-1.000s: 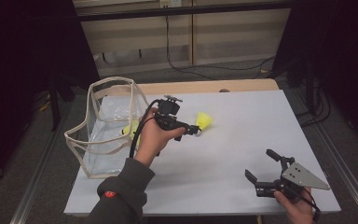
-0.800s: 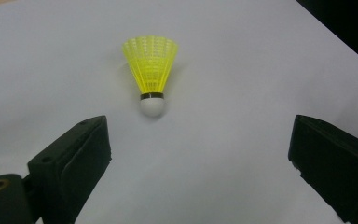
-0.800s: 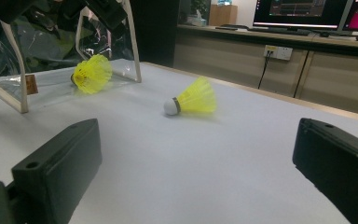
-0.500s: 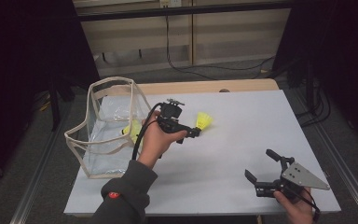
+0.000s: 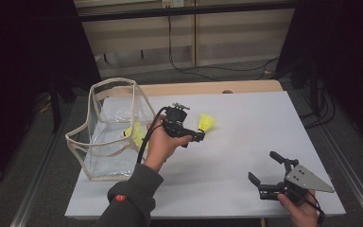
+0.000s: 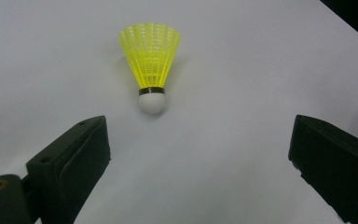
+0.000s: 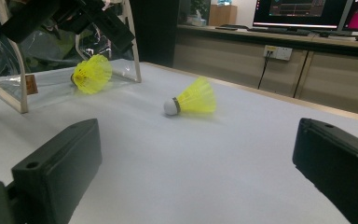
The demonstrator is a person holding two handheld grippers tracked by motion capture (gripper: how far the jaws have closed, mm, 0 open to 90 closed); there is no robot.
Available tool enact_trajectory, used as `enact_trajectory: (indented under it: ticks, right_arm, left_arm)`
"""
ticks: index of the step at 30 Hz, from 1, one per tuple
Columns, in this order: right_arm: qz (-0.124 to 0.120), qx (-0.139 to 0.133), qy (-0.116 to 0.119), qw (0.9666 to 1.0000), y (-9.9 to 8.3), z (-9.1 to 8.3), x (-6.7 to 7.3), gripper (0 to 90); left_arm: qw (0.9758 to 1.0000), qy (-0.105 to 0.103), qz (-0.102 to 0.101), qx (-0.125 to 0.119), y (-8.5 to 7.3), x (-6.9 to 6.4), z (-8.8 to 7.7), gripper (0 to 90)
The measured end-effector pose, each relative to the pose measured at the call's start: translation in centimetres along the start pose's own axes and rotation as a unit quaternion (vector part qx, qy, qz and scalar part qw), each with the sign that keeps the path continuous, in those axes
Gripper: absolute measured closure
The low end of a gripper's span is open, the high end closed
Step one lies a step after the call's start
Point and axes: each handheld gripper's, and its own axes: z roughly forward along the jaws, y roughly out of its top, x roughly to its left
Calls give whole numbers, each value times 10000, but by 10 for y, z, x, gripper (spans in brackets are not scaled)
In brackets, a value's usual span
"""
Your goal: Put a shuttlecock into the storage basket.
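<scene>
Shuttlecock: we see the yellow shuttlecock lying on its side on the table, just ahead of our left gripper and untouched.
Long axis: it runs away from that gripper, white cork nearest us, skirt pointing off.
Left gripper: jaws spread wide, nothing between them.
Right gripper: spread and empty too, well apart from the shuttlecock; our left is clearly nearer.
Clear bag: behind the left gripper, another yellow shuttlecock inside.
Writing: none we can read.
</scene>
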Motion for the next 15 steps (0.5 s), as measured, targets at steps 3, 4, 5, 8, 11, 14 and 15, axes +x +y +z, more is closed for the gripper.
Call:
enact_trajectory:
  ticks: [3,4,5,8,11,14,15]
  right_arm:
    - [-5,0,4,10000,0,0,0,12]
    - [-1,-4,10,10000,0,0,0,12]
    - [6,-1,11,10000,0,0,0,12]
    - [7,-3,7,10000,0,0,0,12]
    - [11,-14,1,10000,0,0,0,12]
    - [6,-13,9,10000,0,0,0,12]
    - [11,-18,10,10000,0,0,0,12]
  left_arm:
    - [10000,27,-13,-35,-1,1,3,53]
    - [10000,38,-3,-48,-2,1,4,53]
    - [10000,49,-9,-60,-2,1,4,53]
    - [9999,86,-19,-51,-3,2,6,53]
    - [9999,105,-25,-74,-5,2,9,53]
    - [9999,156,-13,-74,-6,3,11,53]
    - [9998,167,-20,-80,-6,3,12,53]
